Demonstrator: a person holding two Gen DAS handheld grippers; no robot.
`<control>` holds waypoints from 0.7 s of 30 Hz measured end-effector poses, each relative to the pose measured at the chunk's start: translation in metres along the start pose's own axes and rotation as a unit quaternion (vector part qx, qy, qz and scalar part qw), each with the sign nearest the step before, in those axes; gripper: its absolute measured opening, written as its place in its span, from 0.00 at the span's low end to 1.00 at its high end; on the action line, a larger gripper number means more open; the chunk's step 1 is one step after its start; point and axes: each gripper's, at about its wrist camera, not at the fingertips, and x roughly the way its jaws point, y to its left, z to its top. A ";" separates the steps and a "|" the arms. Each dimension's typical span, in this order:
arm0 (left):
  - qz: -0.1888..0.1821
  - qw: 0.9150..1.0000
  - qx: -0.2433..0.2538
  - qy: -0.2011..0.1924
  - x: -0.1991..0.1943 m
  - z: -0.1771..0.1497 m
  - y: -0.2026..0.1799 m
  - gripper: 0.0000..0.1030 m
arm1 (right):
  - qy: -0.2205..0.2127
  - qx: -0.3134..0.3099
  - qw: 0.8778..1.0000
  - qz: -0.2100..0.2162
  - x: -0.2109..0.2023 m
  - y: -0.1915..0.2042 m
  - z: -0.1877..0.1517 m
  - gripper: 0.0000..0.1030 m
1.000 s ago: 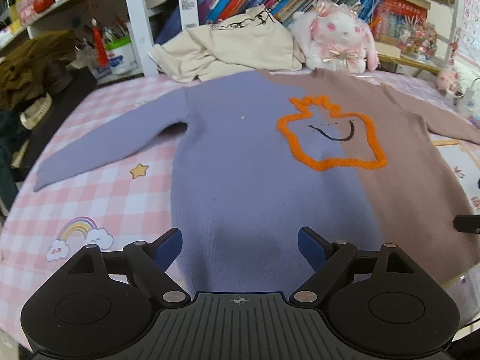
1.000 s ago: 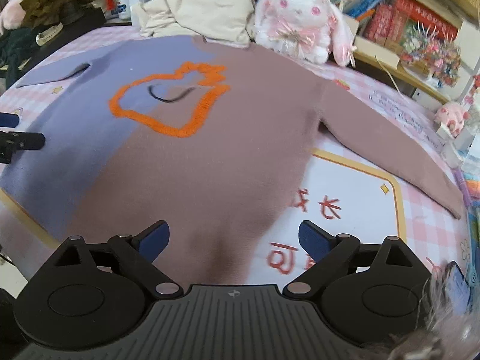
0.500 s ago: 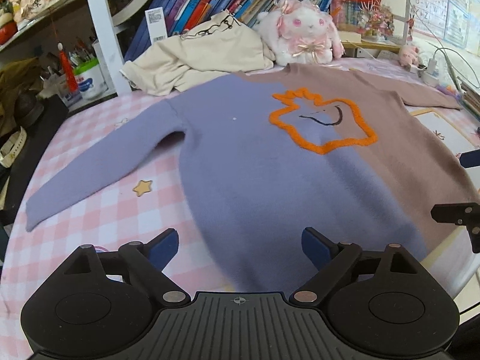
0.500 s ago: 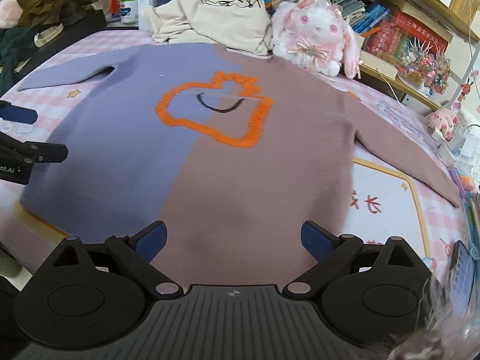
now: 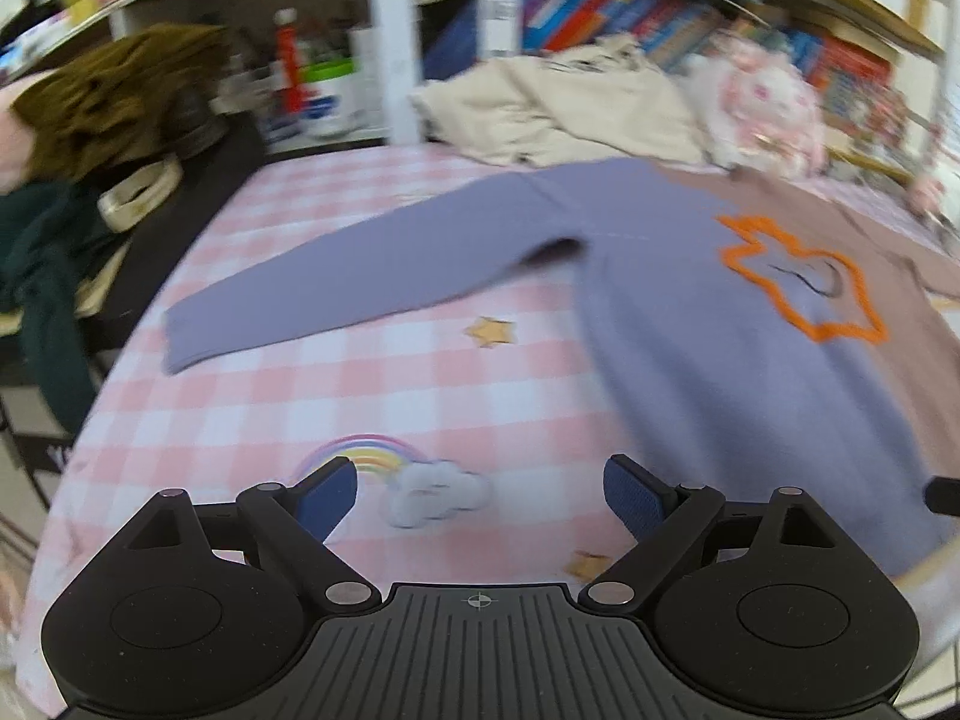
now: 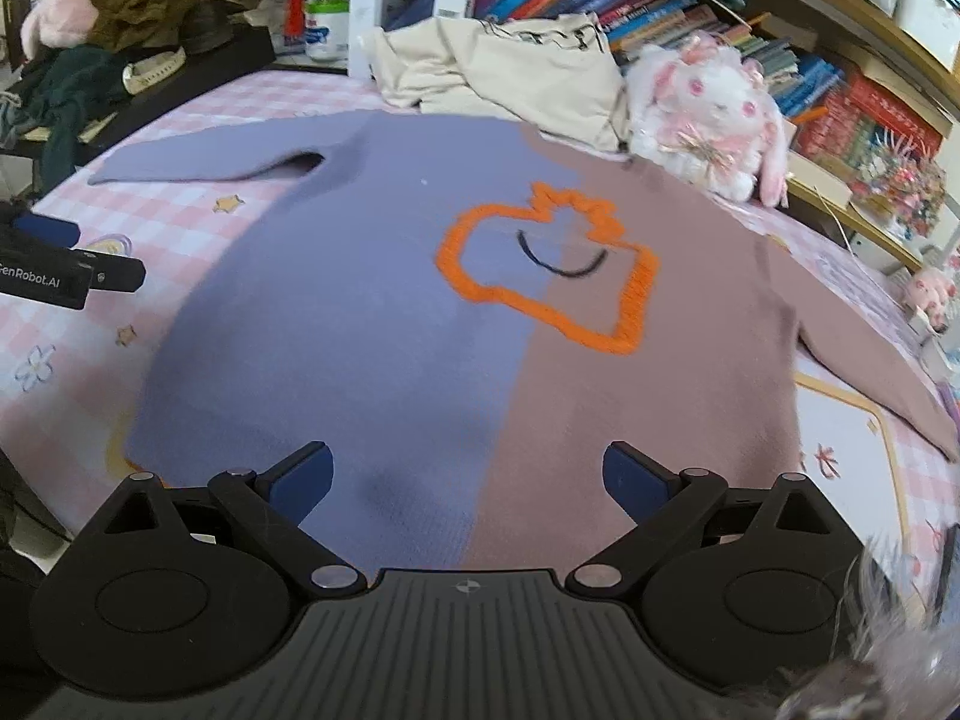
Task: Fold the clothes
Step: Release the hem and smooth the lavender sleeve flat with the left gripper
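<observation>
The bench [image 5: 252, 396] is lying under a pink checked cloth printed with stars and a rainbow, and it is carrying nearly everything in view. Spread flat across it, front side up, is the sweater [image 6: 420, 312], half lilac and half dusty brown, with an orange outlined figure [image 6: 546, 276] stitched on the chest. Both sleeves are lying straight out to the sides; the lilac sleeve [image 5: 360, 276] is reaching toward the bench's far left edge, the brown sleeve [image 6: 870, 360] toward the right. Behind the collar a cream garment [image 6: 510, 72] is sitting crumpled, with a plush rabbit [image 6: 708, 114] beside it.

This knit is looking soft, thick and floppy, light enough for one pinch but sure to sag and drag, so it is probably asking for a hold at an edge: a cuff, a shoulder seam or a hem corner, not the middle of the body.

The left gripper [image 5: 480, 492] is hanging over bare checked cloth just left of the sweater's lilac side, jaws spread wide with nothing between them, having just been opening a touch further. The lilac sleeve is lying ahead of it and well apart; the hem corner is sitting off to its right. The right gripper [image 6: 468, 474] is hovering over the hem near the colour seam, jaws likewise spread and empty, the knit lying under and ahead of them but not pinched.
</observation>
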 end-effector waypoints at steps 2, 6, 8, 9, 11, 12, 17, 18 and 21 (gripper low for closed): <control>0.012 1.000 -0.014 -0.009 -0.001 0.001 0.009 0.89 | -0.012 0.002 1.000 0.002 0.001 0.002 0.005 0.95; 0.032 0.999 -0.030 -0.024 0.001 0.003 0.023 0.89 | -0.028 0.009 1.000 0.000 0.004 0.004 0.014 0.95; 0.038 0.998 -0.041 -0.028 0.002 0.005 0.030 0.89 | -0.034 0.014 0.999 0.000 0.006 0.003 0.018 0.95; 0.040 0.998 -0.047 -0.030 0.003 0.007 0.034 0.89 | -0.036 0.016 0.999 -0.001 0.007 0.003 0.020 0.95; 0.039 0.997 -0.069 -0.026 0.007 0.009 0.042 0.89 | -0.035 0.015 0.999 -0.002 0.009 0.004 0.022 0.95; 0.035 0.996 -0.083 -0.025 0.009 0.009 0.048 0.89 | -0.034 0.016 0.999 -0.002 0.010 0.004 0.023 0.95; 0.037 0.985 -0.166 -0.043 0.020 0.011 0.078 0.88 | -0.028 0.019 0.999 0.000 0.011 0.004 0.023 0.96; 0.041 0.982 -0.177 -0.048 0.023 0.012 0.083 0.88 | -0.027 0.019 0.999 0.000 0.010 0.003 0.023 0.96; 0.053 0.975 -0.209 -0.059 0.034 0.015 0.100 0.87 | -0.028 0.014 1.000 0.004 0.008 0.003 0.022 0.96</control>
